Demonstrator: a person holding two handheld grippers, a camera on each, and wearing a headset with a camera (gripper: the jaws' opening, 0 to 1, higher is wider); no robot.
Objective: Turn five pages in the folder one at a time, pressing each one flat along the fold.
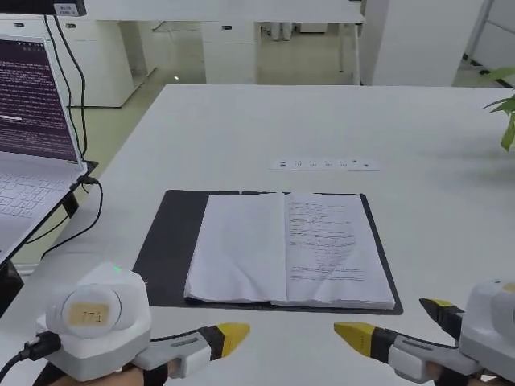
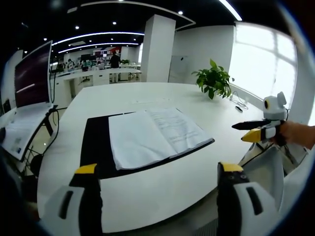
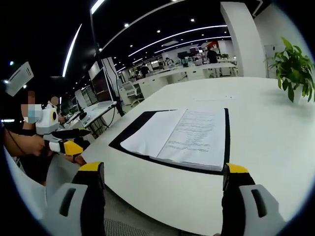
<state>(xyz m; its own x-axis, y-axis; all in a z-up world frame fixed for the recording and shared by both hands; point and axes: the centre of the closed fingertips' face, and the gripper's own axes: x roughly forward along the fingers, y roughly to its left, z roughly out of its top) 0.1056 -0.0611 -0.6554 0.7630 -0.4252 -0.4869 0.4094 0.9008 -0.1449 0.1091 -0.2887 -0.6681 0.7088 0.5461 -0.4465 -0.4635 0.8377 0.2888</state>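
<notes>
A black folder [image 1: 161, 241] lies open on the white table [image 1: 322, 121]. Its left page [image 1: 237, 245] is blank and its right page [image 1: 330, 245] is printed; both lie nearly flat. My left gripper [image 2: 157, 169] is open near the table's front edge, short of the folder's near left corner, and one yellow fingertip [image 1: 233, 331] shows in the head view. My right gripper [image 1: 396, 318] is open too, in front of the folder's near right corner, with nothing between its jaws. Neither gripper touches the pages. The folder [image 3: 130, 132] sits just beyond the right gripper [image 3: 164, 168].
An open laptop [image 1: 24, 137] stands at the table's left edge, with a black cable [image 1: 88, 209] trailing beside it. A flush socket strip [image 1: 322, 164] lies behind the folder. A potted plant [image 2: 214, 81] stands at the far right.
</notes>
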